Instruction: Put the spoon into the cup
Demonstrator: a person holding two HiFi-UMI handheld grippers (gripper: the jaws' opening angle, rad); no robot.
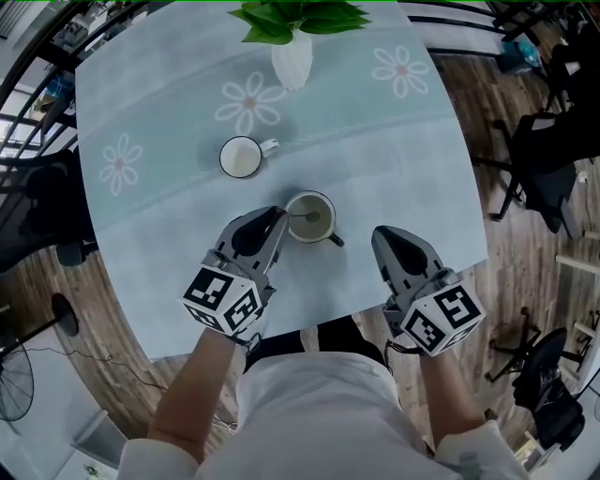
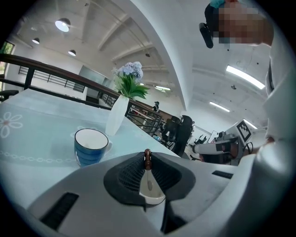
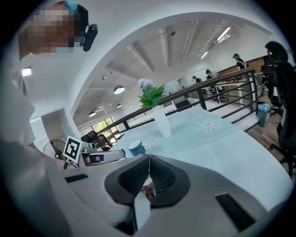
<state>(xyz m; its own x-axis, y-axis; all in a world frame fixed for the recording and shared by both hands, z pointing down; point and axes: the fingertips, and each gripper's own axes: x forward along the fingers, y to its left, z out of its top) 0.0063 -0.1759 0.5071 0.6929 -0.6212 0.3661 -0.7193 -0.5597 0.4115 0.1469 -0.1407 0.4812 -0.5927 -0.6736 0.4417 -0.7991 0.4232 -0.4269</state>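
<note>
Spoon [image 2: 147, 162], clenched by its handle in the left claw [image 1: 278, 221], appears to dip into the cup [image 1: 330, 212] on the table [image 1: 169, 94], leaving only the release, while the right claw [image 3: 149, 160] hangs closed, empty.

bench [image 1: 375, 141]: pale blue, white flower print; cup [image 1: 310, 217]: cream inside, dark handle; mug [image 2: 91, 146]: blue outside, white inside; vase [image 1: 292, 58]: white; leaves [image 1: 300, 17]: green; spoon [image 2: 147, 157]: brown tip; floor [image 1: 511, 281]: brown wood grain

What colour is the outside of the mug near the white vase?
Blue, with a white inside; the round ceramic mug shows best in the left gripper view.
</note>
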